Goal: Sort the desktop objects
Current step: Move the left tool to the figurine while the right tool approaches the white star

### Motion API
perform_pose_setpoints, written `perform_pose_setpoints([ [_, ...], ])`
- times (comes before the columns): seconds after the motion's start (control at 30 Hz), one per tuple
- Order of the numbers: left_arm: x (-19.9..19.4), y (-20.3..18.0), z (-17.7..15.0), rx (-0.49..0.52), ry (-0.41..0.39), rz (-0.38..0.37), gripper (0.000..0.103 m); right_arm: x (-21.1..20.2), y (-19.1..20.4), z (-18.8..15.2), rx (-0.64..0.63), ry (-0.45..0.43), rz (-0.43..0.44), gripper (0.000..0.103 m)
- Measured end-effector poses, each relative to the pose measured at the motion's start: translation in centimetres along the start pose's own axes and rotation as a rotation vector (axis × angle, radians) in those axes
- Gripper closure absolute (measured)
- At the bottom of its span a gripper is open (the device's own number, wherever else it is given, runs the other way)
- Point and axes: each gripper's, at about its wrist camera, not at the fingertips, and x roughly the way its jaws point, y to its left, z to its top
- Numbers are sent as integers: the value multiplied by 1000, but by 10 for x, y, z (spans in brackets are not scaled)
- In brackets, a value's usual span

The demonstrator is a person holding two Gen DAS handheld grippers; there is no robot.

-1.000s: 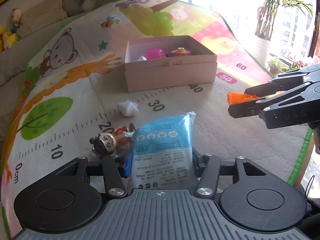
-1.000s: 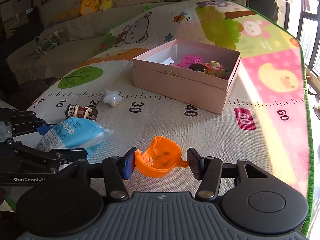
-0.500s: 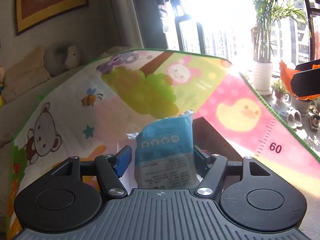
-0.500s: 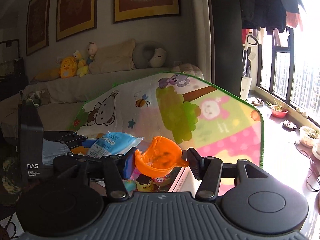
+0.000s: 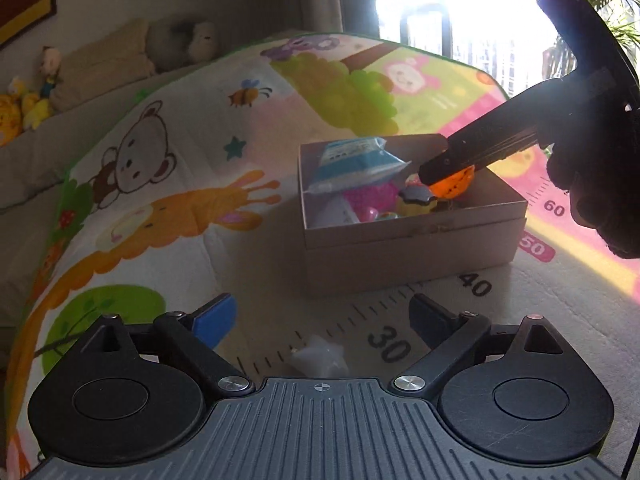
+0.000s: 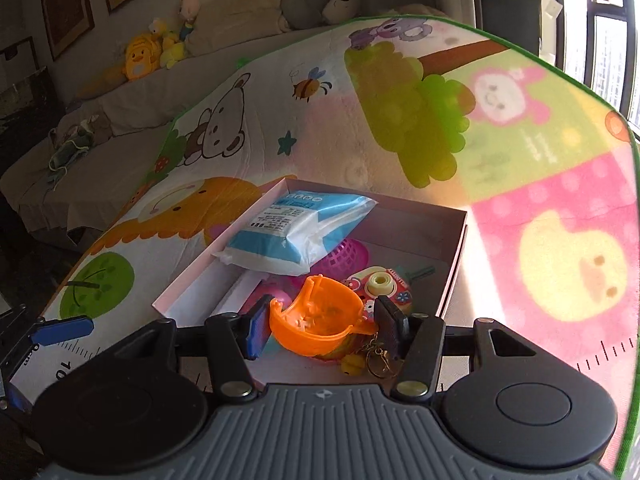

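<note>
A pink box (image 5: 416,240) (image 6: 456,248) sits on the play mat and holds several toys. The blue-and-white packet (image 5: 356,162) (image 6: 296,232) lies in it, leaning on the far left wall. My left gripper (image 5: 322,320) is open and empty, in front of the box. My right gripper (image 6: 322,324) is shut on an orange half shell (image 6: 316,312) and holds it over the box's near side, above a toy camera (image 6: 380,284) and a keychain (image 6: 372,356). In the left wrist view the right gripper's fingers (image 5: 472,152) reach into the box with the shell (image 5: 452,184).
A white star toy (image 5: 320,358) lies on the mat just ahead of my left gripper. A pink mesh ball (image 6: 348,256) lies under the packet. A sofa with stuffed toys (image 6: 160,48) runs behind the mat. Windows are at the right.
My left gripper let go of the packet into the box, opened and pulled back. My right gripper carried the orange shell down over the box.
</note>
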Motion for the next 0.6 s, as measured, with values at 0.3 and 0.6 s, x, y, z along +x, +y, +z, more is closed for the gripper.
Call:
perform_pose_setpoints([
  [0.3,-25,22,-60,-73,108,34,3,-27,42,-19,-77,-55,-10,46],
  [0.6,-36,22,-73,-76,115,93,3,-23,132,-66,-190,33,186,44],
])
